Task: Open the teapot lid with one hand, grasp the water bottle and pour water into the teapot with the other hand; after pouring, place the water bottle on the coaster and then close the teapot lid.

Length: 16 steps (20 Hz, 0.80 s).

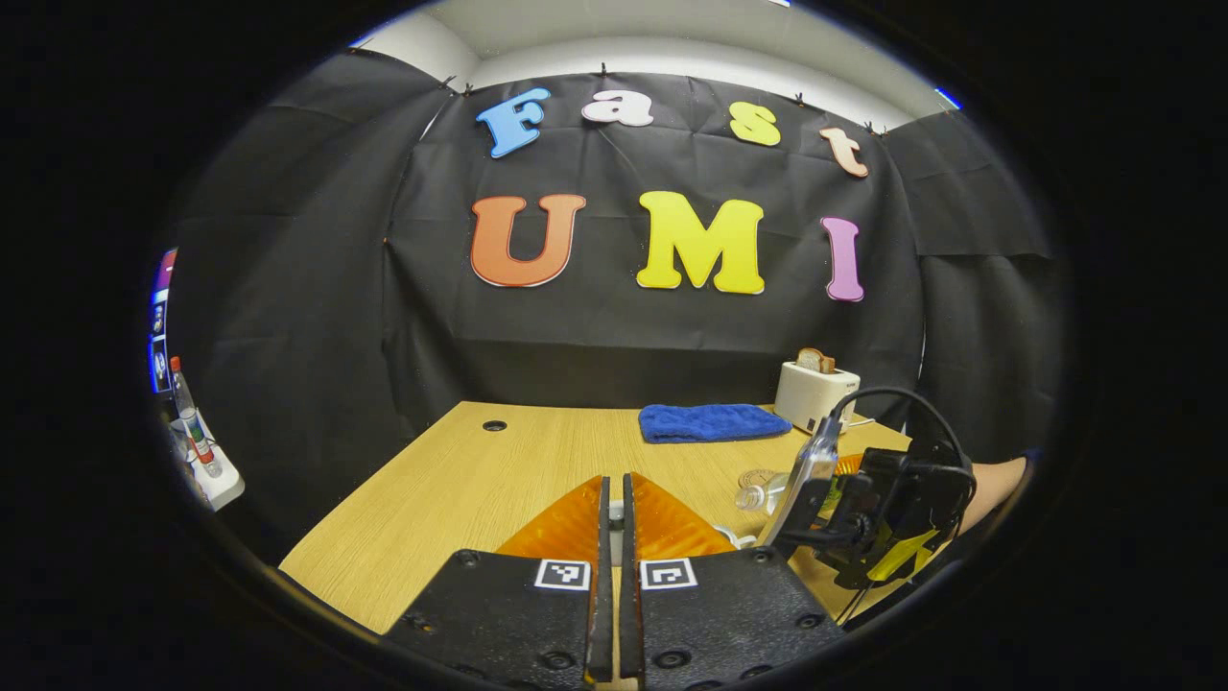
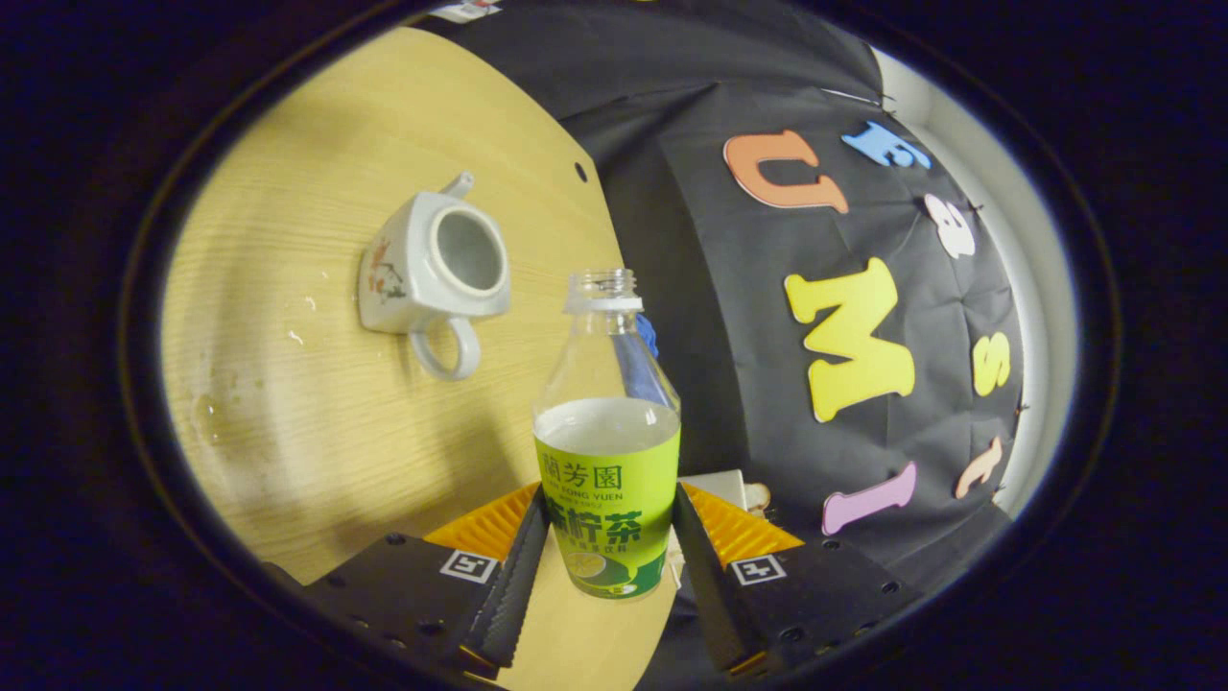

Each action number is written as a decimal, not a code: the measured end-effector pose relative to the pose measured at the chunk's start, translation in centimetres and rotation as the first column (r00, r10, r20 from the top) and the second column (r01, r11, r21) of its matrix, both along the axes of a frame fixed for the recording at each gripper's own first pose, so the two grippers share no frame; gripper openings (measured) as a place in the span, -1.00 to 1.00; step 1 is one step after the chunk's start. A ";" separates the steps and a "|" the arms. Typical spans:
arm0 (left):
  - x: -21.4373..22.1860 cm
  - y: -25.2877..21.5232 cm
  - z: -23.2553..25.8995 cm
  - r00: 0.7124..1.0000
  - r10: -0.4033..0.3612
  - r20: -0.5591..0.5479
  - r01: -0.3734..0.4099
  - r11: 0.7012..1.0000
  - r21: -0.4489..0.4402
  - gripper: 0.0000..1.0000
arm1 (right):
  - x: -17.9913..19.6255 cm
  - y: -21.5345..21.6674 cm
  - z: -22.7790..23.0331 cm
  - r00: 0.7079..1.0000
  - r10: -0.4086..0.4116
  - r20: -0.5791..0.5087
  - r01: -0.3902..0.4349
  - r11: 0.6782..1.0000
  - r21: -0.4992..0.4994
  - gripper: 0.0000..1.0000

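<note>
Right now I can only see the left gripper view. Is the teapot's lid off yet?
Observer: Yes. In the right gripper view the teapot sits on the table with its mouth open and no lid on it.
Operator: Is the other gripper really holding the bottle?
Observer: Yes. The right gripper has the water bottle between its two fingers, and both press on the sides of the green label.
</note>
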<state>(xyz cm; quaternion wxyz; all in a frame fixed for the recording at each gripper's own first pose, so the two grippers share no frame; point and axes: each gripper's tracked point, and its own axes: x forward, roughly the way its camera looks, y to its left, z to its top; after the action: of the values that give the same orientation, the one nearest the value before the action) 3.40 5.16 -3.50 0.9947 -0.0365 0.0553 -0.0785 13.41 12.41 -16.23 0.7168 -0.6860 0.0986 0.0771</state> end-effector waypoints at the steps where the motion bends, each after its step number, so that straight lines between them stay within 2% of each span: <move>1: 0.0 -0.1 0.1 1.000 -0.001 0.000 0.001 1.000 0.002 -0.90 | 0.0 0.1 0.3 1.000 0.019 0.021 -0.018 0.999 -0.043 0.46; 4: -0.2 0.3 0.2 1.000 0.003 0.009 -0.004 1.000 0.013 -0.90 | 0.1 0.1 1.0 0.993 0.077 0.086 -0.063 0.985 -0.162 0.46; 10: -0.4 0.6 0.5 1.000 0.014 0.016 -0.015 1.000 0.027 -0.90 | 0.0 0.9 1.0 0.989 0.111 0.092 -0.087 0.969 -0.233 0.48; 16: -0.8 0.8 1.1 0.999 0.026 0.032 -0.028 0.998 0.053 -0.90 | -0.2 2.0 2.0 0.979 0.161 0.128 -0.108 0.931 -0.348 0.48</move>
<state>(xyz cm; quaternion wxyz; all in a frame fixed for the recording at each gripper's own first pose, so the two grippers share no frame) 2.61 5.98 -2.43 0.9970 -0.0095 0.0413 -0.0642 13.22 14.44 -14.21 0.5863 -0.8082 0.0072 0.0547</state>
